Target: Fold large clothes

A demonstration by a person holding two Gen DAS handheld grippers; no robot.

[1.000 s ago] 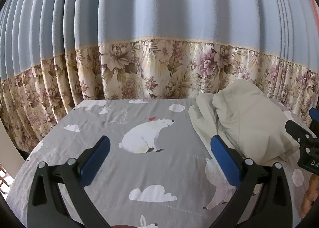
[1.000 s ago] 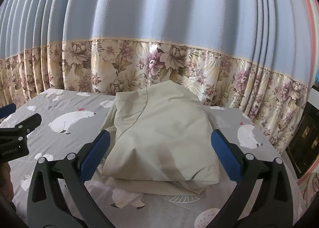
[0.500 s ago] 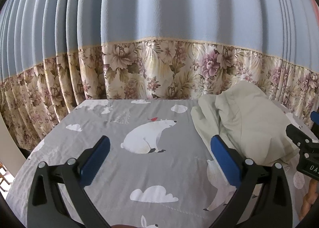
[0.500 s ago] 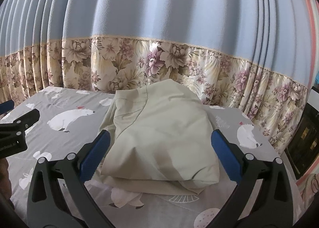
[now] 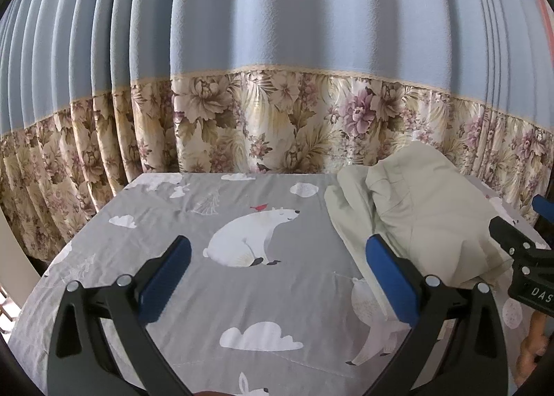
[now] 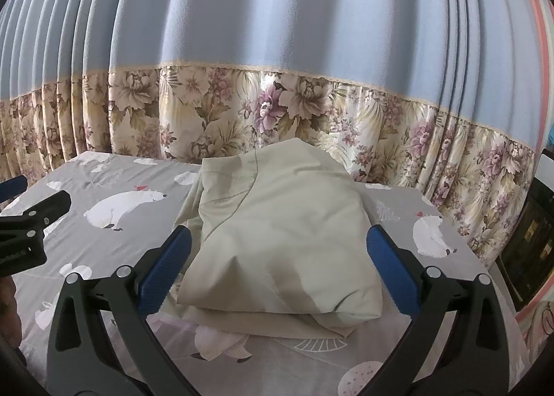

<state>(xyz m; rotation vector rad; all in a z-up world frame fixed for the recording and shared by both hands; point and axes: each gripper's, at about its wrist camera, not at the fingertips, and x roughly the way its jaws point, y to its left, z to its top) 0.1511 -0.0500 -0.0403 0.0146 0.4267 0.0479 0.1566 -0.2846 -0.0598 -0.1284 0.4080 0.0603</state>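
Observation:
A pale beige garment (image 6: 280, 236) lies folded in a thick bundle on the grey bear-print bed sheet (image 6: 114, 185). In the left wrist view the same garment (image 5: 426, 212) sits at the right side of the bed. My right gripper (image 6: 277, 271) hovers open just in front of the bundle, its blue pads to either side of the near edge, holding nothing. My left gripper (image 5: 277, 278) is open over bare sheet (image 5: 194, 209), left of the garment. The right gripper (image 5: 526, 257) shows at the right edge of the left wrist view.
A blue curtain with a floral lower band (image 5: 270, 119) hangs right behind the bed. The bed's left edge (image 5: 41, 278) drops off toward the floor. A dark piece of furniture (image 6: 526, 243) stands beyond the bed's right edge. The left gripper (image 6: 24, 226) shows at the left.
Both views have shifted only slightly. The garment bundle has not moved and both grippers stay open.

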